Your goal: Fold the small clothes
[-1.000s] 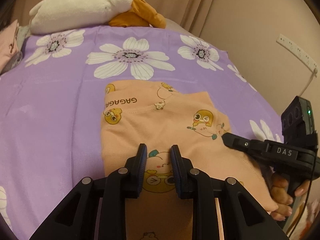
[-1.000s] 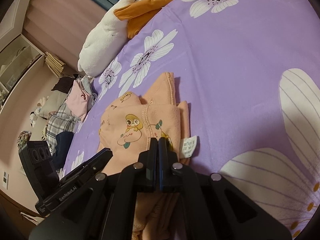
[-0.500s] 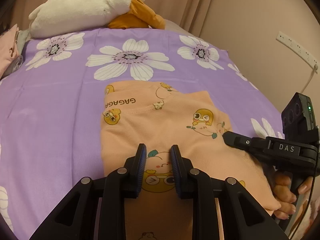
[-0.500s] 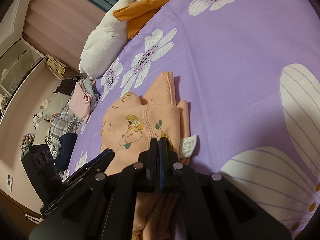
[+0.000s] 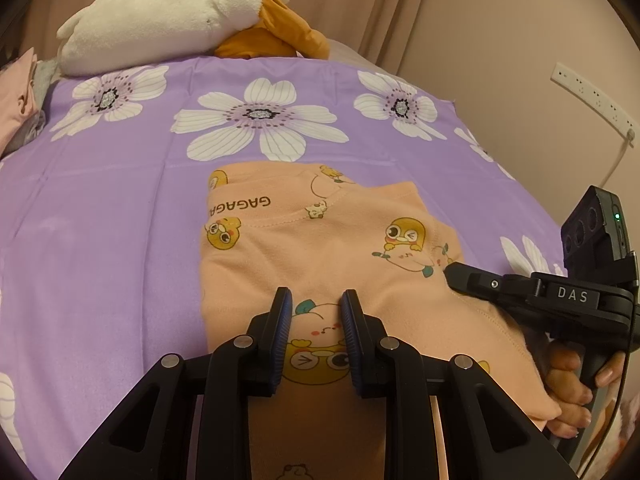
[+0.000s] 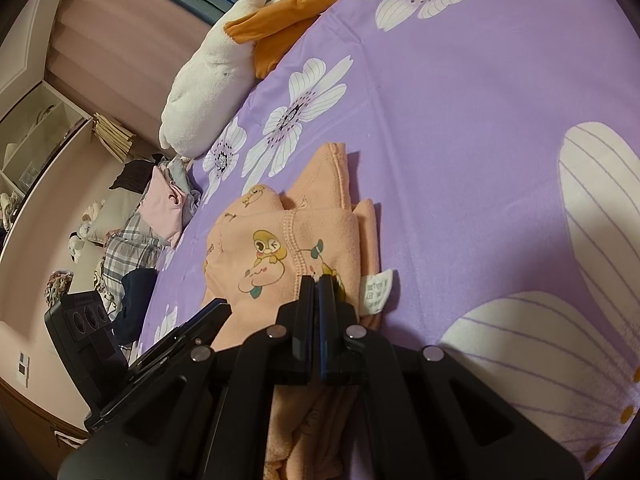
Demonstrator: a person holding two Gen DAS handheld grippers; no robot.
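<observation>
A small peach garment [image 5: 320,248] printed with cartoon chicks lies folded on the purple flowered bed sheet [image 5: 120,220]. My left gripper [image 5: 314,304] sits low over its near edge, fingers a narrow gap apart, with the print showing between them and nothing pinched. My right gripper [image 5: 450,270] comes in from the right, held by a hand [image 5: 568,392], and its tip rests on the garment's right side. In the right wrist view the right gripper [image 6: 318,282] is shut over the folded garment [image 6: 272,248], beside a white care label [image 6: 376,290]. The left gripper [image 6: 218,306] lies at the cloth's left side.
A white and orange plush toy [image 5: 172,16] lies at the head of the bed. More clothes [image 6: 160,208] are piled off the bed's far-left side. A wall with a power strip [image 5: 596,96] runs along the right.
</observation>
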